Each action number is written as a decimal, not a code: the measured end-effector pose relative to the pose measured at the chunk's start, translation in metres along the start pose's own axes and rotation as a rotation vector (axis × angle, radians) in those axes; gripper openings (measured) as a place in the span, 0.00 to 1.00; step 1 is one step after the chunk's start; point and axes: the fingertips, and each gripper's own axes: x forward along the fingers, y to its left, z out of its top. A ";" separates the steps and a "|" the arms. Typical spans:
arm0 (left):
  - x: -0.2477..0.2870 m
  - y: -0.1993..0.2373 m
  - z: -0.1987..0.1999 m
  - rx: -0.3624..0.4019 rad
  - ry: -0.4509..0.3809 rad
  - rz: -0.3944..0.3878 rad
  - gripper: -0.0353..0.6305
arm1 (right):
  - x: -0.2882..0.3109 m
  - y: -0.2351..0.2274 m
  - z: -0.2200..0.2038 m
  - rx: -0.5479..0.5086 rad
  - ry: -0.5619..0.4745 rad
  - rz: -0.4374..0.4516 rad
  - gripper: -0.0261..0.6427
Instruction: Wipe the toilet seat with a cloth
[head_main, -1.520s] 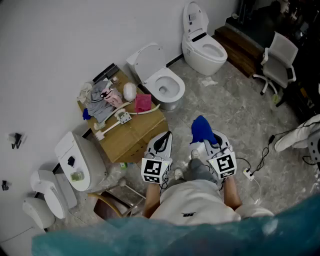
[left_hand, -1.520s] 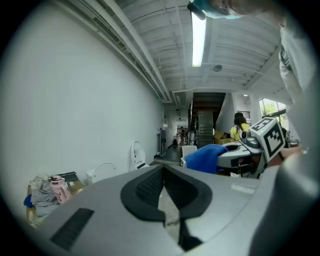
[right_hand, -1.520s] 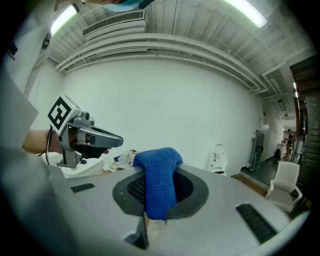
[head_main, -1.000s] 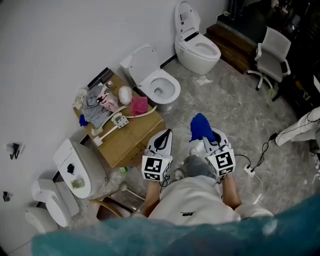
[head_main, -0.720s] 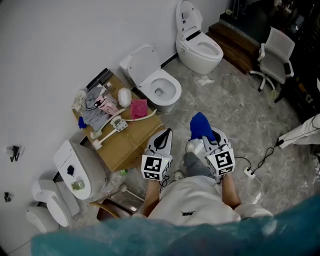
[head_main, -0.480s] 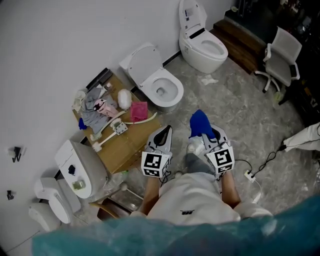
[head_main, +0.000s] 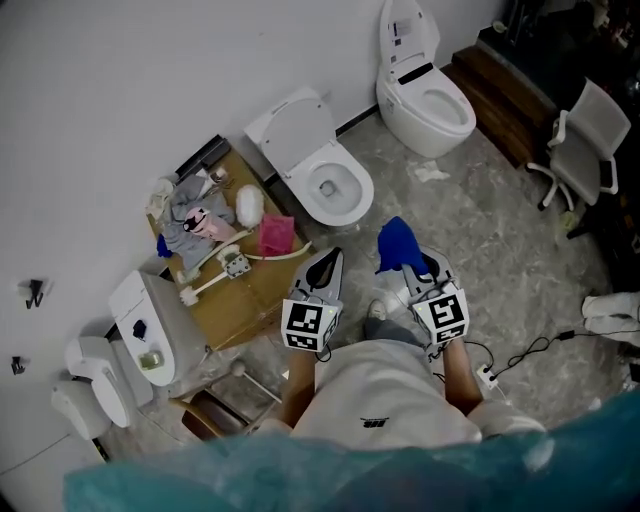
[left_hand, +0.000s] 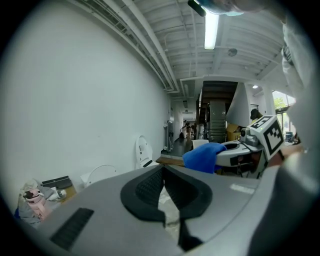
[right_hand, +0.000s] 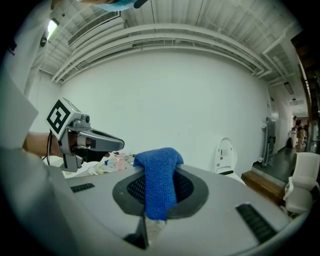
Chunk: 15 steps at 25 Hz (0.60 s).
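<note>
The nearer white toilet (head_main: 332, 186) stands by the wall with its lid (head_main: 293, 126) raised and its seat (head_main: 352, 205) down. A blue cloth (head_main: 398, 244) sticks up from my right gripper (head_main: 406, 263), which is shut on it, a short way in front of that toilet and to its right. In the right gripper view the blue cloth (right_hand: 160, 181) drapes over the closed jaws of the right gripper (right_hand: 158, 169). My left gripper (head_main: 326, 268) is shut and holds nothing; in its own view the left gripper (left_hand: 163, 169) has its pads pressed together.
A second toilet (head_main: 427, 93) stands farther back right. Left of the nearer toilet a cardboard box (head_main: 258, 283) carries a pink cloth (head_main: 273, 235), rags and plumbing parts. More white fixtures (head_main: 152, 324) lie at the left. An office chair (head_main: 585, 133) and floor cables (head_main: 512, 352) are at the right.
The head view has swayed and both grippers have edged slightly forward toward the nearer toilet. The blue cloth stays held in the right gripper.
</note>
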 end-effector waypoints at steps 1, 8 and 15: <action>0.006 0.001 0.001 0.000 0.001 0.009 0.07 | 0.003 -0.007 0.001 -0.003 -0.003 0.008 0.07; 0.041 0.009 0.004 -0.031 0.006 0.027 0.07 | 0.024 -0.041 -0.007 -0.004 0.015 0.031 0.07; 0.070 0.019 0.013 -0.022 -0.006 0.030 0.07 | 0.044 -0.061 -0.006 0.005 0.006 0.040 0.07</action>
